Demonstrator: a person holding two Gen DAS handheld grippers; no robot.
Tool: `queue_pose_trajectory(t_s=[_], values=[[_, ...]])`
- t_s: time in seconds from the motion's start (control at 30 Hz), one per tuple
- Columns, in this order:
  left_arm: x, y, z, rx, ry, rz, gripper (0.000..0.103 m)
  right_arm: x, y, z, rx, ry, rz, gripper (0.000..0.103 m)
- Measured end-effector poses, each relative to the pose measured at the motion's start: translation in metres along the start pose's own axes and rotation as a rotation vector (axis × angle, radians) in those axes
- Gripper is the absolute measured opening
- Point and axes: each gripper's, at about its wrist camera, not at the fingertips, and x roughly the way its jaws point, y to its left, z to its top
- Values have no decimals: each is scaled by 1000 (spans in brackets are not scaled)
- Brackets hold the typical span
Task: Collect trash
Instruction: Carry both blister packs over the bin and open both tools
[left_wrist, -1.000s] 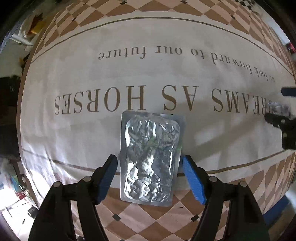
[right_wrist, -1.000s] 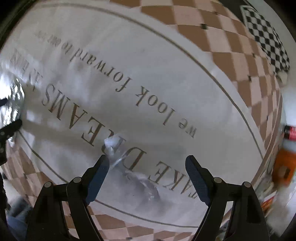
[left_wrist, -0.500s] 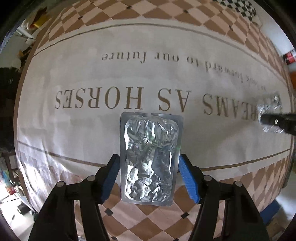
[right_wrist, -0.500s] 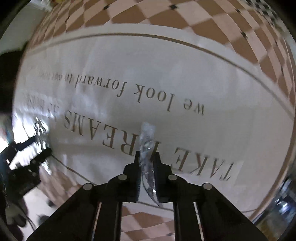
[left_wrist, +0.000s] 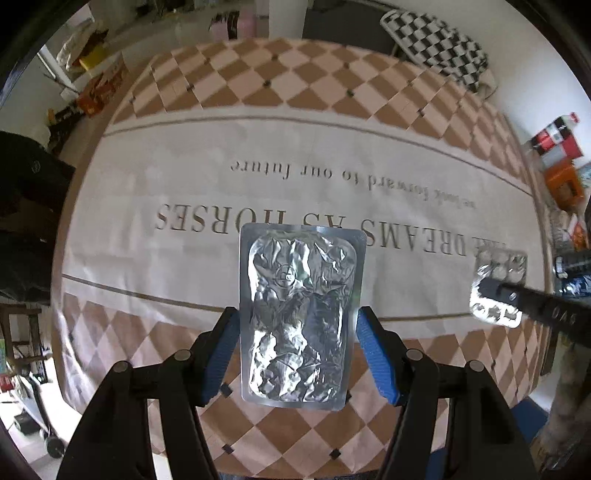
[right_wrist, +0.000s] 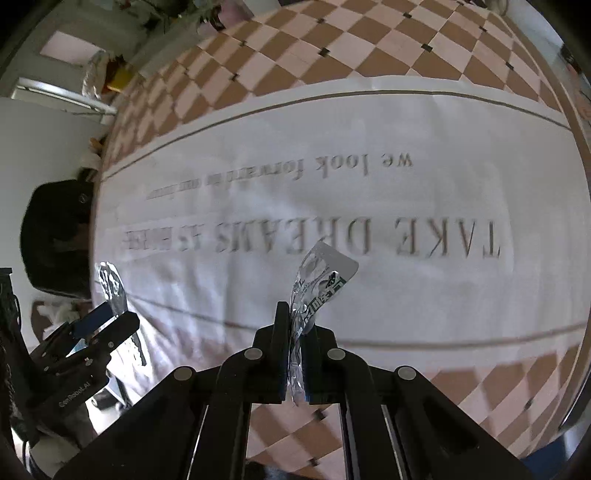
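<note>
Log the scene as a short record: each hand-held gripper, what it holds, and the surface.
left hand-held gripper: shut on foil pack, pads at its two long edges
right hand-held gripper: shut on blister sheet
blister sheet: small, clear and bent, sticks up past the fingertips
surface: tablecloth with printed lettering and checkered border
trash left on cloth: none seen

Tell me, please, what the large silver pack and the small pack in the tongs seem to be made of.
The large rectangular silver pack, gripped by the left tongs, looks like aluminium foil: shiny, heavily crinkled, with a flat sealed border. The small blister pack, clamped in the right tongs, seems to be clear glossy plastic with foil backing; the table shows through it.
</note>
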Motion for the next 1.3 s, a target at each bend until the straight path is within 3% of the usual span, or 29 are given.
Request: queue_pose_trajectory(t_s=[0.23,0.43,0.6,0.77,0.9,1.03,1.3], values=[[-47,33,-59,50,-104,-63,62,-17,56,-84,-1,-105,-1,5],[-64,73,-126,111,-137,-106,62,-23,96,-191,58,-174,3,5],[-57,101,-184,154,-85,-142,62,1,118,-282,133,-158,17,5],[-32,128,-241,137,5,-164,62,52,124,-357,186,-63,28,5],[14,151,-276,83,90,-171,62,120,115,-396,222,32,34,5],[89,174,-301,-3,182,-166,62,201,92,-420,264,106,38,5],[273,202,-337,-141,339,-240,62,374,22,-418,339,175,34,5]])
